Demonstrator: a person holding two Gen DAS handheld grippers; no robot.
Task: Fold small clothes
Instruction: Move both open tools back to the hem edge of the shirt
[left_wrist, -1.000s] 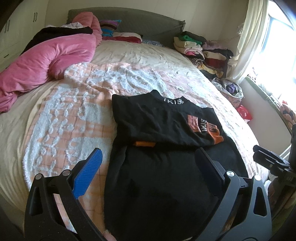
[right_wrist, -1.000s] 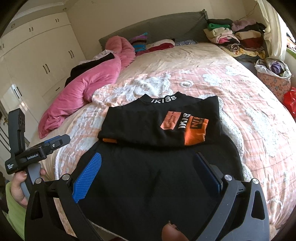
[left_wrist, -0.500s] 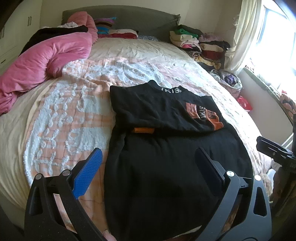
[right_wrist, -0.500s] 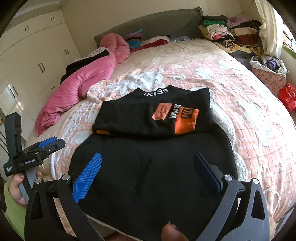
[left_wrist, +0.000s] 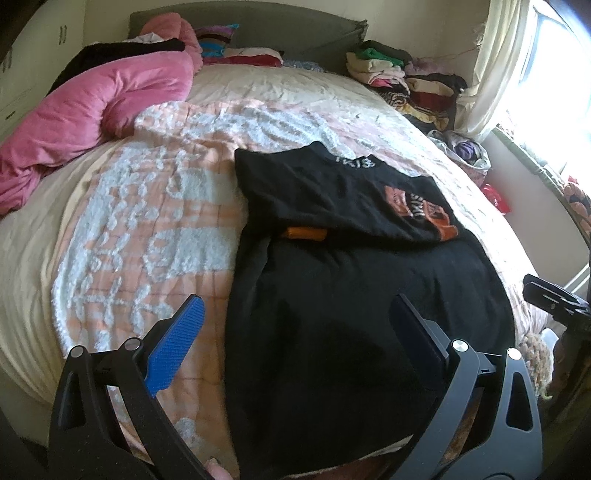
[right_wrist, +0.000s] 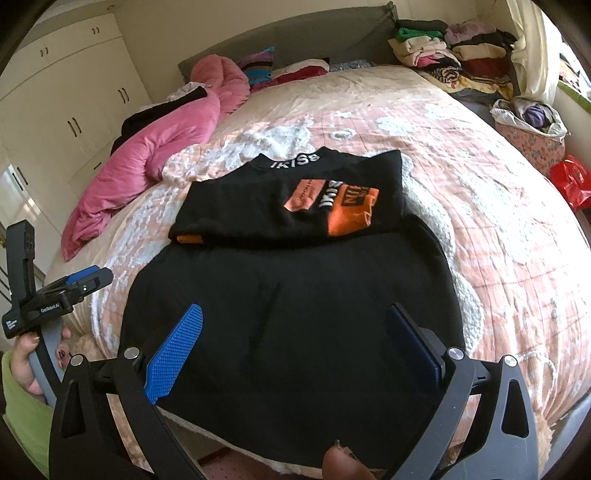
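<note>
Left wrist view showing black soft knit garment (left_wrist: 369, 314) lying partly folded near the bed's (left_wrist: 44, 314) foot edge. Both left tool (left_wrist: 295, 325) and right tool (right_wrist: 291, 328) hovering spread wide, empty. Probably light, limp; gripping bottom hem corners.

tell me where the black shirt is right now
The black shirt lies on the peach-and-white blanket near the bed's foot edge, upper half folded, right of the pink duvet in both views.
</note>
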